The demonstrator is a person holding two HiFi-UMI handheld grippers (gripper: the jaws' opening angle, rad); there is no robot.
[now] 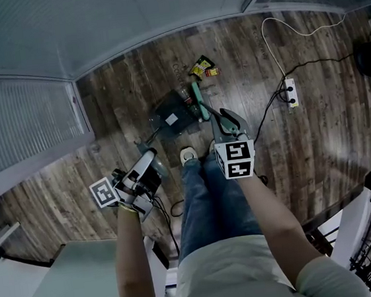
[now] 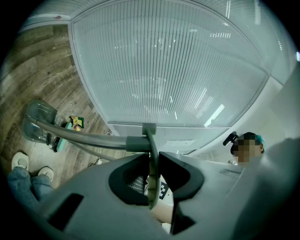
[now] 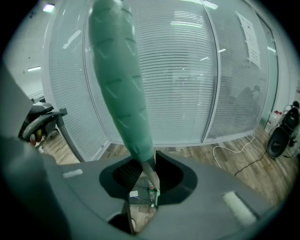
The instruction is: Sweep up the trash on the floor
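My left tongs [image 2: 153,161] are clamped on the thin grey handle [image 2: 93,139] of the dustpan [image 1: 172,116], so the pan sits low on the wood floor [image 1: 316,129] at the centre of the head view. My right tongs [image 3: 149,171] are closed on the green broom handle [image 3: 119,79] where it narrows, which gives me leverage to steer the bristles. The trash, yellow wrappers [image 1: 203,66], lies on the floor just beyond the pan, upper centre. I judge it is not yet swept in.
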